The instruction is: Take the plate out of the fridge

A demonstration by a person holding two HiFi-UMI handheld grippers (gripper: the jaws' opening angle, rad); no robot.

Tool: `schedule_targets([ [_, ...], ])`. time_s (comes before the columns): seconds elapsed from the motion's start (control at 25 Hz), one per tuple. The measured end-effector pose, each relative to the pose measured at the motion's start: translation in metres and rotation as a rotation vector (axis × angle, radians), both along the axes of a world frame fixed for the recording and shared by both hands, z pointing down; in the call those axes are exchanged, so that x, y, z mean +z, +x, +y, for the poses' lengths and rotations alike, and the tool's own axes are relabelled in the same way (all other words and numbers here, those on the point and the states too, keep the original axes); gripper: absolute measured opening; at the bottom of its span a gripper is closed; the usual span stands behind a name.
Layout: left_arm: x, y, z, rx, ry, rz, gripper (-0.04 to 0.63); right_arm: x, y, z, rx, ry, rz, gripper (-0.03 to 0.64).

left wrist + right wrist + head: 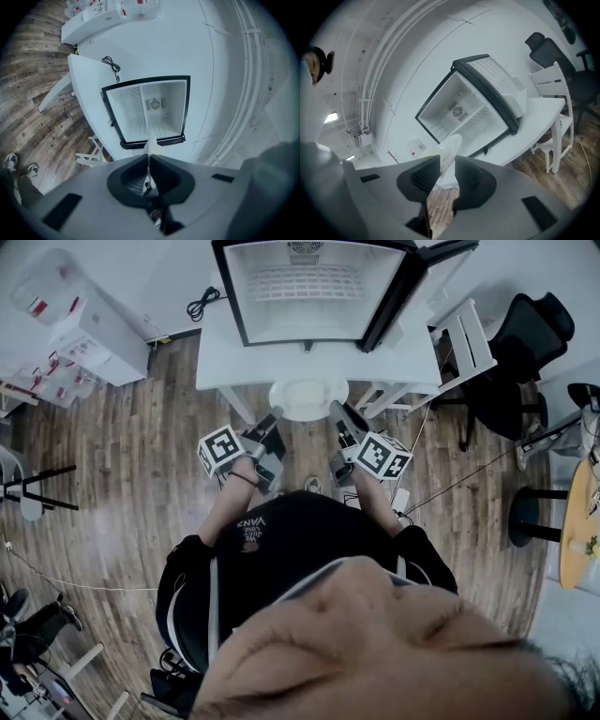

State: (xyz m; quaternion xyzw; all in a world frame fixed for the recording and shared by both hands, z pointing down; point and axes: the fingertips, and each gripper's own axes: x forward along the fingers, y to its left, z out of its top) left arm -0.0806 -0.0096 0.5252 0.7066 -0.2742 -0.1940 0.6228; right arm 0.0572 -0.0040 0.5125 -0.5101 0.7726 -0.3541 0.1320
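White plate (307, 397) is held outside the open fridge (305, 287), at the front edge of the table (220, 360). Its left rim is clamped by the left gripper (274, 418) and its right rim by the right gripper (336, 411). Bare wooden floor (131, 474) is seen below, and a white chair (466, 341) stands well apart to the right.

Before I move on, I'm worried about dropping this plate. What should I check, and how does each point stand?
1. Left gripper shut on the plate rim: ok.
2. Right gripper shut on the opposite rim: ok.
3. Plate fully out of the fridge: ok.
4. Plate held level: cannot tell.
5. Fridge door closed: not ok, it stands open.
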Motion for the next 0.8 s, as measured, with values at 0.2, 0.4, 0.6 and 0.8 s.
schedule_targets([
  [0.2, 0.0026, -0.0056, 0.0004, 0.001, -0.009, -0.012, 0.028, 0.0021, -0.0047, 0.0018, 0.006, -0.005, 0.0, 0.104],
  [0.4, 0.0054, -0.0088, 0.0015, 0.0, -0.016, -0.011, 0.028, 0.0027, -0.0077, 0.0027, 0.007, -0.008, 0.003, 0.104],
  [0.6, 0.0068, -0.0101, 0.0001, 0.001, -0.02, -0.011, 0.028, 0.0042, -0.0085, 0.0015, 0.01, -0.01, 0.006, 0.104],
  [0.8, 0.0057, -0.008, -0.0019, 0.003, -0.017, -0.005, 0.028, 0.0017, -0.0072, -0.0006, 0.012, -0.007, 0.008, 0.103],
])
